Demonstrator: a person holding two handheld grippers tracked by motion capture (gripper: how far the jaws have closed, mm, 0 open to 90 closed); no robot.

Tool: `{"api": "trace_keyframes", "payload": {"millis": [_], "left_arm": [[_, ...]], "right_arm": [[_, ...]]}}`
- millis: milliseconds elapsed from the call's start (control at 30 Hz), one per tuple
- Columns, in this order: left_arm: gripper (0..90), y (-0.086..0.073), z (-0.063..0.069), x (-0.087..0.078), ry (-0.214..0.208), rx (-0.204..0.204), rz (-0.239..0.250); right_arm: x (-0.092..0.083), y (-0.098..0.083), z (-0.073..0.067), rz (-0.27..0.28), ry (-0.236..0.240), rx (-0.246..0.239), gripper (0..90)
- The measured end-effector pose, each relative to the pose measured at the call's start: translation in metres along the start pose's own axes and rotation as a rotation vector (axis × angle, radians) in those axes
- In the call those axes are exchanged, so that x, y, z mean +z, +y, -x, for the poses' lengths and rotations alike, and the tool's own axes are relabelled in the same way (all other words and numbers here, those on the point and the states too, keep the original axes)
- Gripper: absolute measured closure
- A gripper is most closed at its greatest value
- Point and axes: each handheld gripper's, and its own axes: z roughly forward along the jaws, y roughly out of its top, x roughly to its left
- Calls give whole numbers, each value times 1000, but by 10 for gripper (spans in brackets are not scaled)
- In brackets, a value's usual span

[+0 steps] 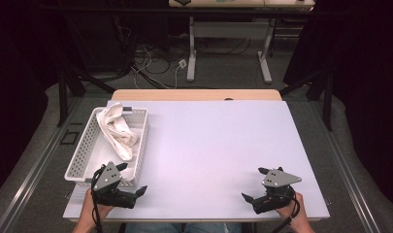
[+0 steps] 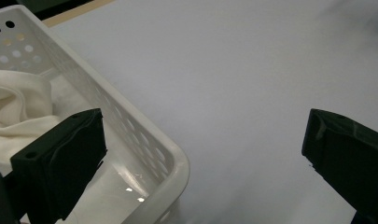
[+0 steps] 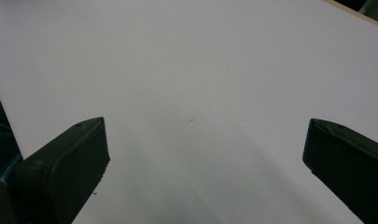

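Two grippers' fingers apart: cloth (image 1: 117,130) in basket (image 1: 85,145) just beyond left gripper (image 1: 134,179), seemingly untouched.

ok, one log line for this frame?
left gripper: open, beside white perforated plastic basket | right gripper: open, empty | cream cloth: in basket

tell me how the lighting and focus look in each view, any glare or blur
High view: the table is evenly lit, the room around it dark; basket and cloth are fairly sharp. Left gripper view: small glare spots on the basket's near corner, the far table hazy, the jaws soft-edged. Right gripper view: a dim, flat table with faint shadows near the jaws.
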Motion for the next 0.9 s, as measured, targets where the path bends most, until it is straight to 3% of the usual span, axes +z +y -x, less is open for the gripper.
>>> {"api": "trace_keyframes", "payload": {"millis": [500,900], "left_arm": [[0,15,-8,1,19,-8,-21],[0,33,-28,8,63,-40,-34]], "right_arm": [[6,0,0,-16,20,1,0],[9,0,1,-39,18,-7,0]]}}
